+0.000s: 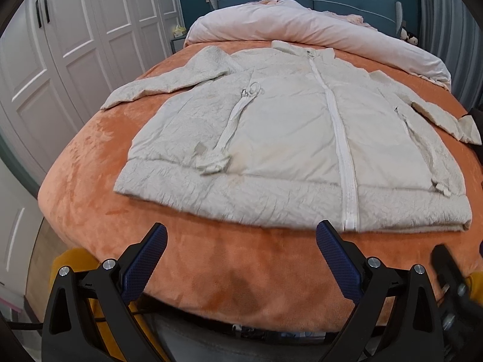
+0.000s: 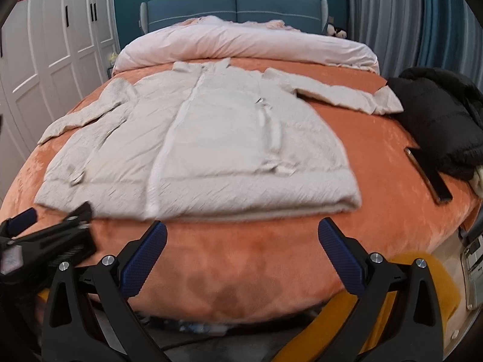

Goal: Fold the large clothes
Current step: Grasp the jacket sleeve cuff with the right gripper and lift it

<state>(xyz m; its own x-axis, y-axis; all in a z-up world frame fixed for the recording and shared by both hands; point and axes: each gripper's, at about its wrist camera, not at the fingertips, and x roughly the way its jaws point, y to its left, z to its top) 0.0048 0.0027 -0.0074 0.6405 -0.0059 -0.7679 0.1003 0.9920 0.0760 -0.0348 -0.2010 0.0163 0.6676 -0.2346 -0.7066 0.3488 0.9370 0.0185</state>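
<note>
Left gripper [image 1: 241, 235] hangs w/ jaws spread wide, nothing between them, just short of the bed's near edge. Right gripper [image 2: 243, 233] same: jaws wide, empty, over the orange blanket [image 2: 377, 163]. Cream jacket [image 1: 280, 132] lies flat on the blanket, zipped, front up, collar at 12 o'clock, hem at 6, sleeves out toward 9 and 3. Pink duvet [image 2: 241, 42] bunched at 12 by the headboard. Black coat [image 2: 437, 120] at 3 o'clock, near the jacket's cuff; a phone [image 2: 428, 175] sits beside it.
</note>
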